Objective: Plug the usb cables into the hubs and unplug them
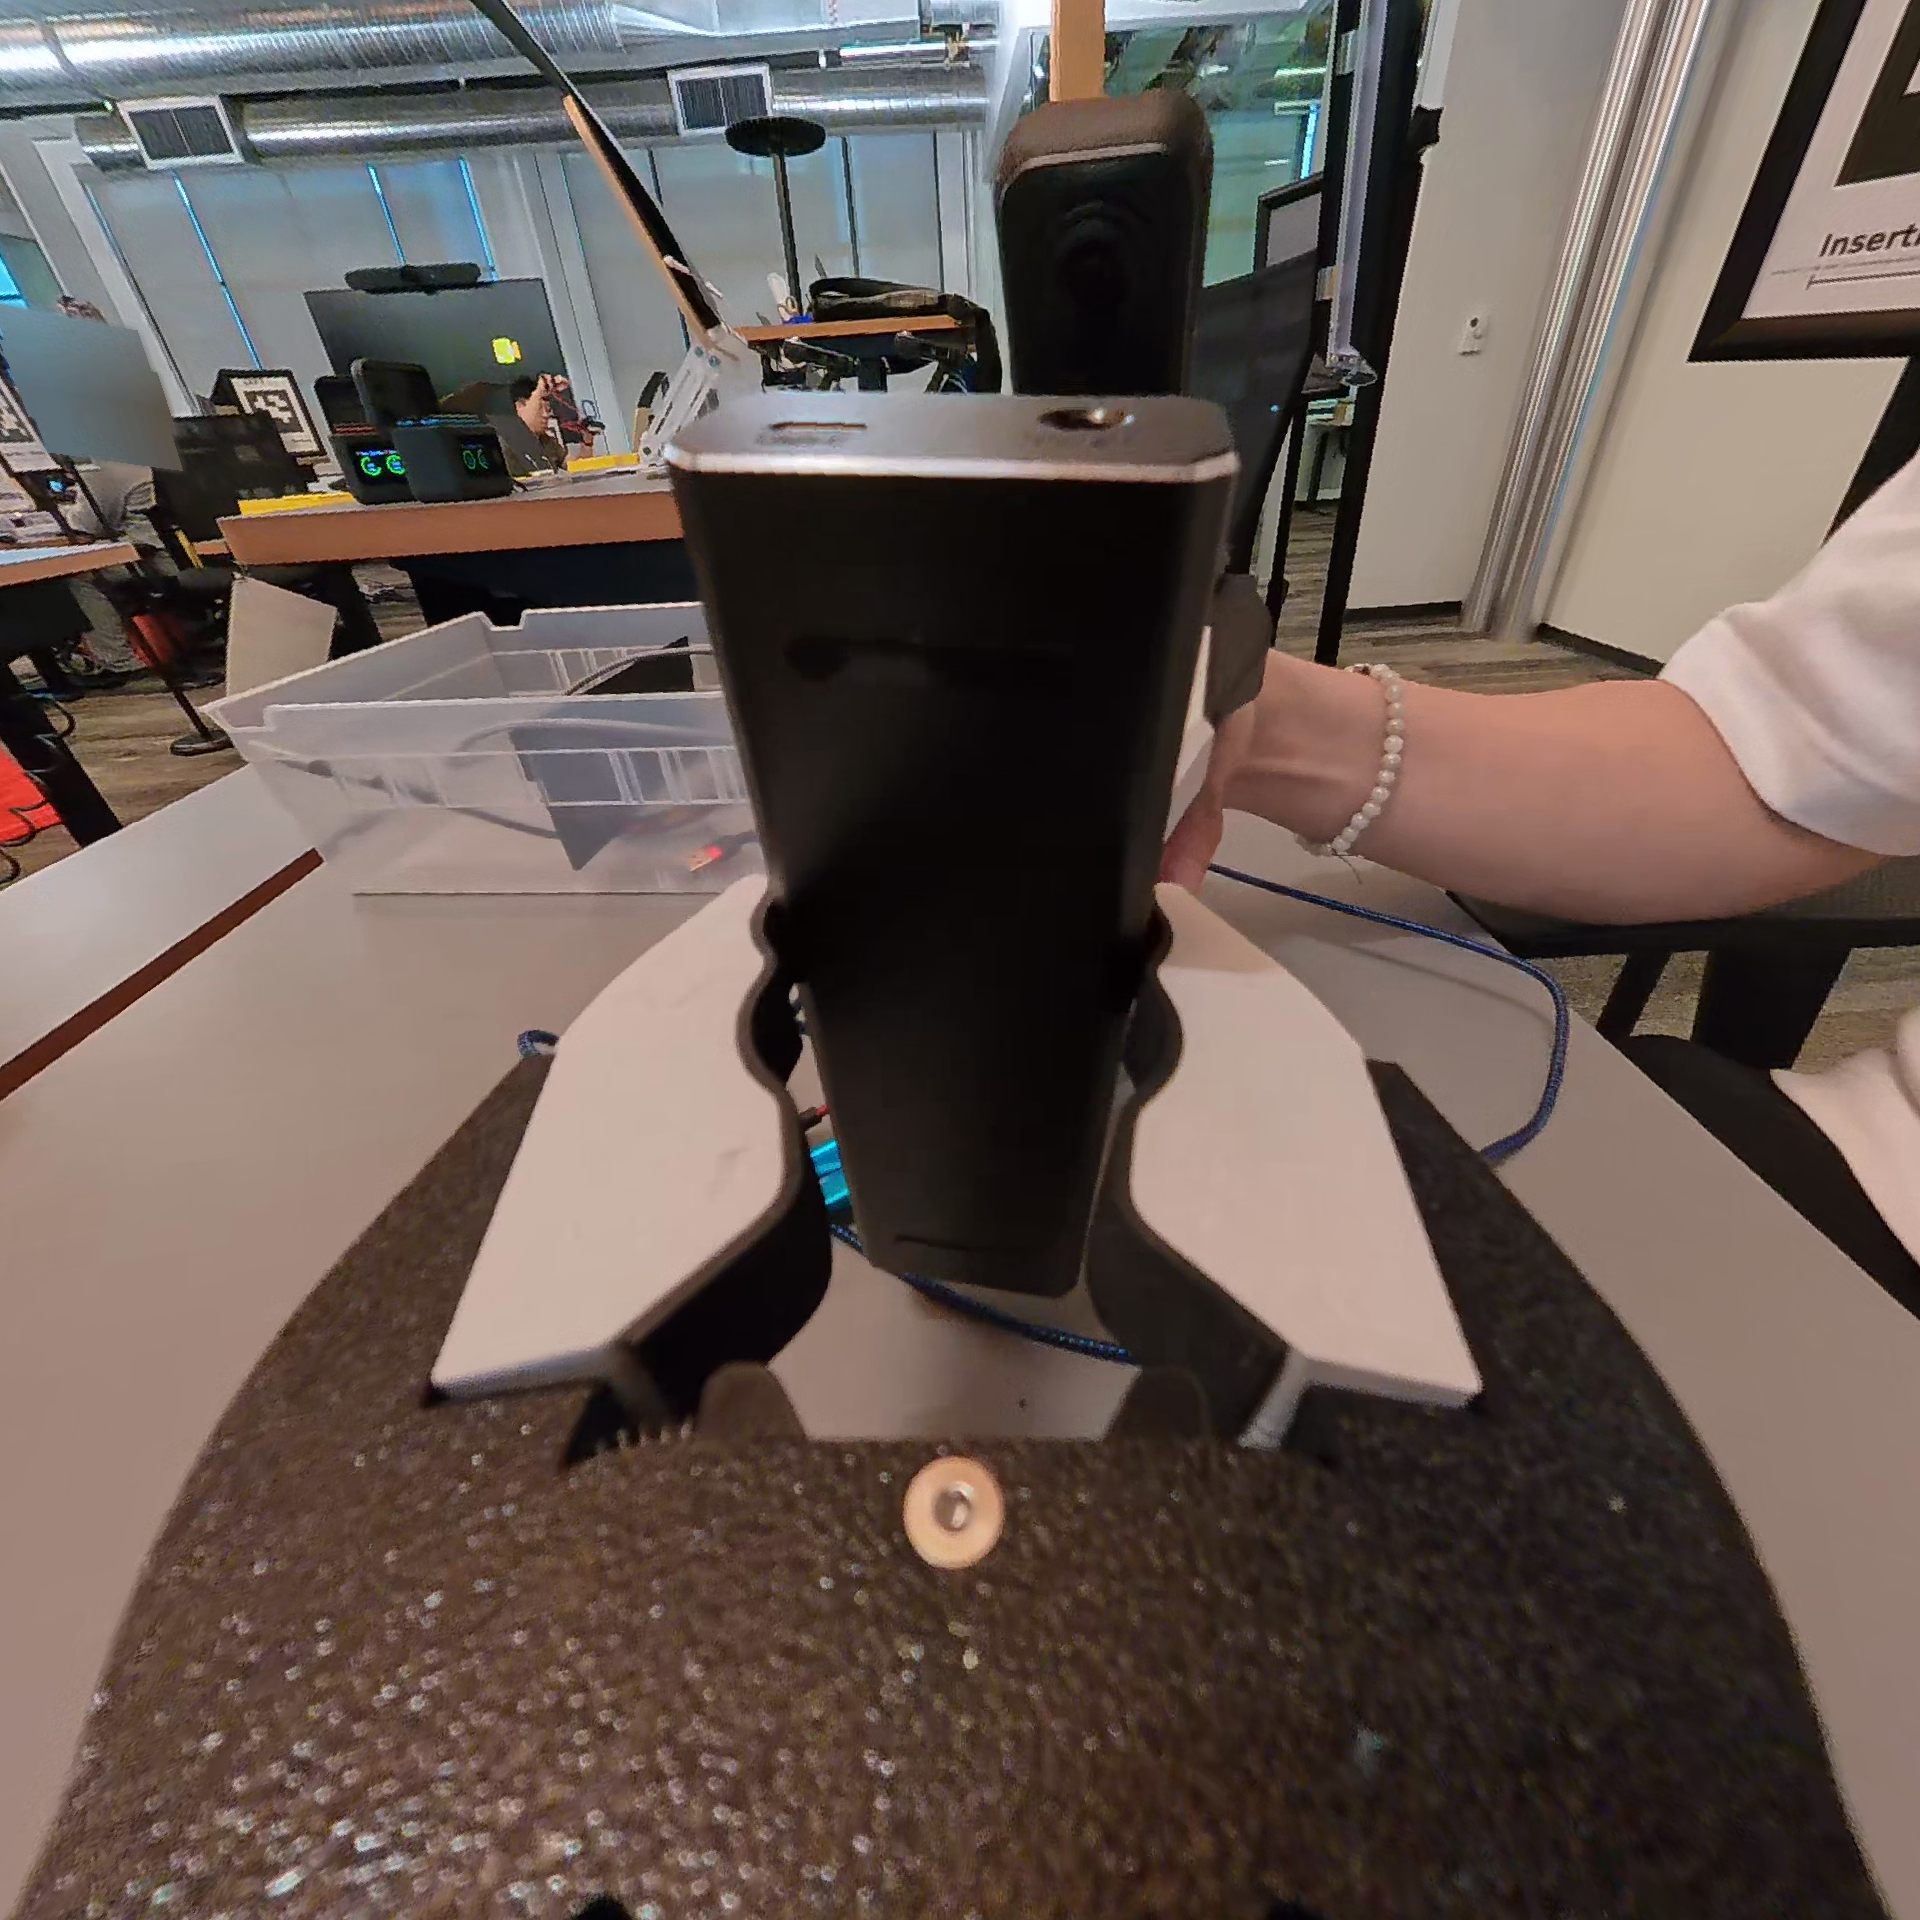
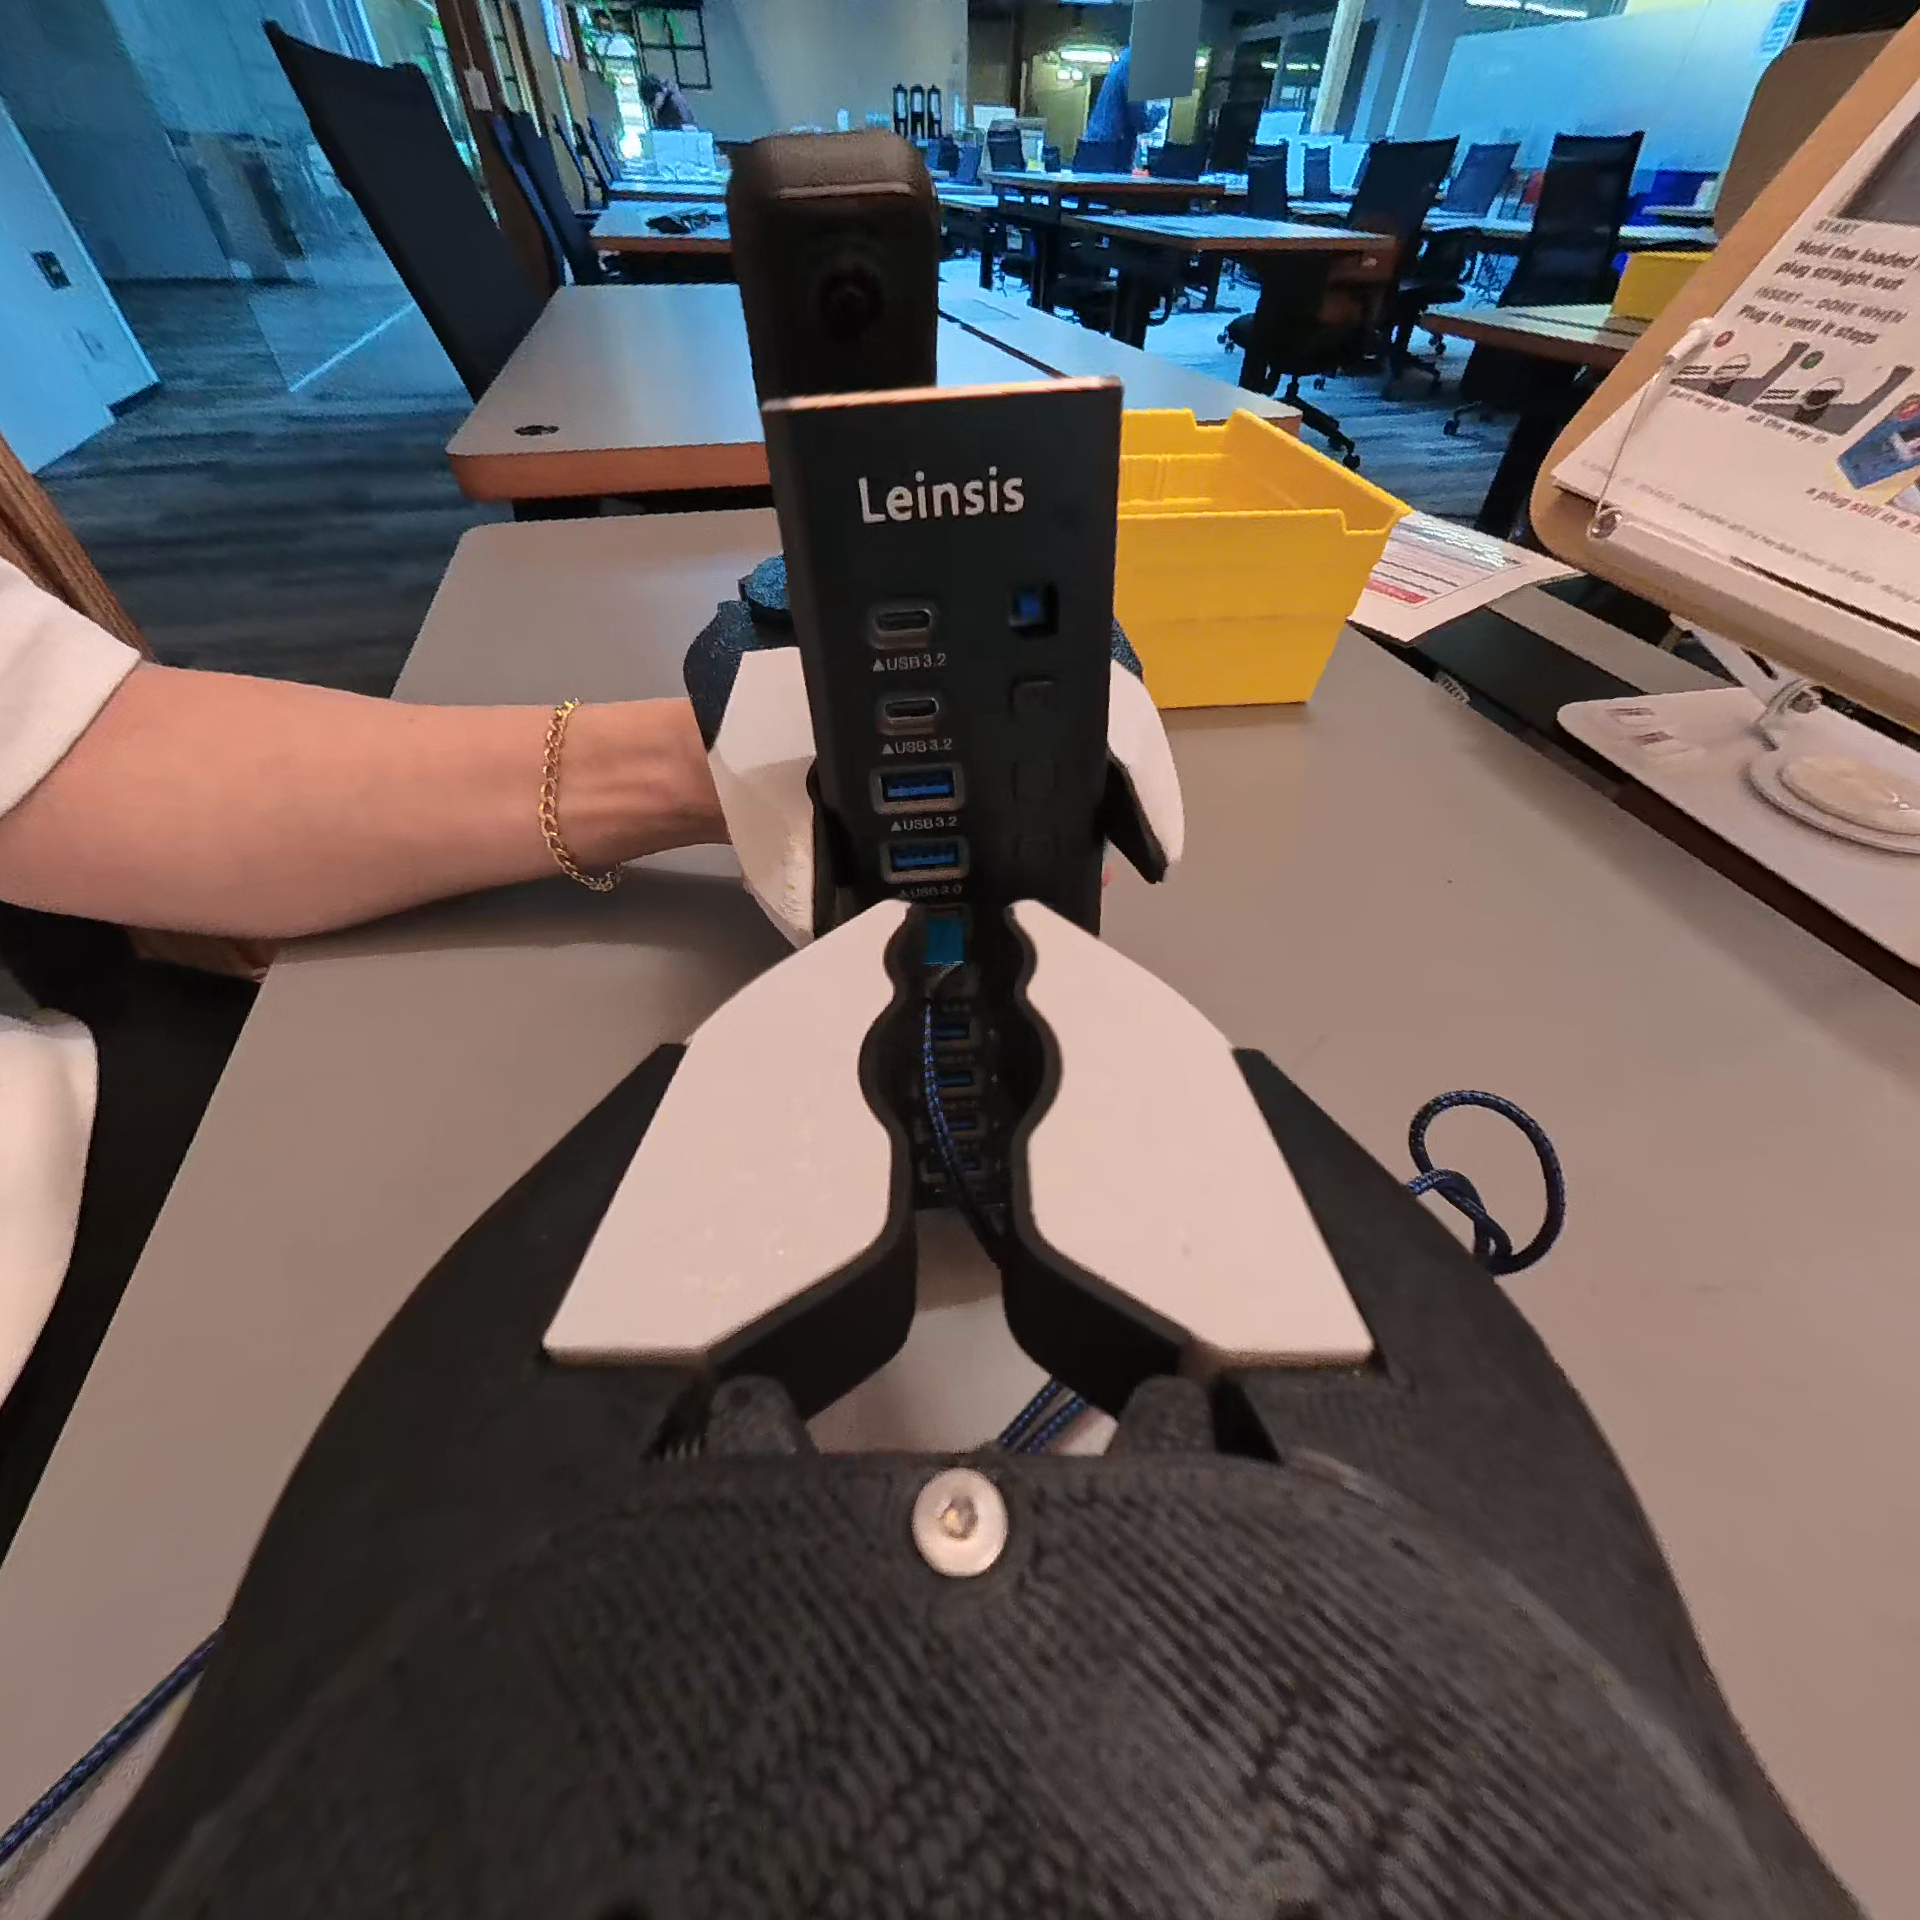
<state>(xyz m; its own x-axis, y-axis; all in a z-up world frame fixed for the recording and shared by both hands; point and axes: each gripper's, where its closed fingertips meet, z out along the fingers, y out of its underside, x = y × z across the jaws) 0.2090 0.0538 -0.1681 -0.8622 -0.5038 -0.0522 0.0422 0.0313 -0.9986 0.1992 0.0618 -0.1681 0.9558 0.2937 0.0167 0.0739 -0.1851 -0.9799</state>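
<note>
You had the black hub (image 2: 940,644) standing tall over the grey table (image 2: 1455,935). Your left gripper (image 1: 956,925) was squeezed tight on its two sides, low down, so the hub could not tip. From the left wrist view you saw only its smooth, plain back (image 1: 956,779).

Your right gripper (image 2: 948,935) was pinched shut on the blue plug (image 2: 943,940). The plug sat right at a port under the two wide blue ports. I could not tell if it was all the way in or partly out.

To do this step well, I think you needed to keep the plug straight with the port and move it in one line, not wiggle it sideways. The left gripper had to hold firm so the hub did not slide or lean when you pushed or pulled.

The hub looked hard and smooth, like a long flat box with a shiny rim on top. The blue cable (image 2: 1486,1184) looked woven and bendy, and it made a small loop on the table to the right. The gripper fingers (image 2: 748,1195) were white and flat on top with wavy black edges inside. A yellow plastic bin (image 2: 1247,582) sat behind the hub, and a clear bin (image 1: 468,748) sat on the other side.
</note>
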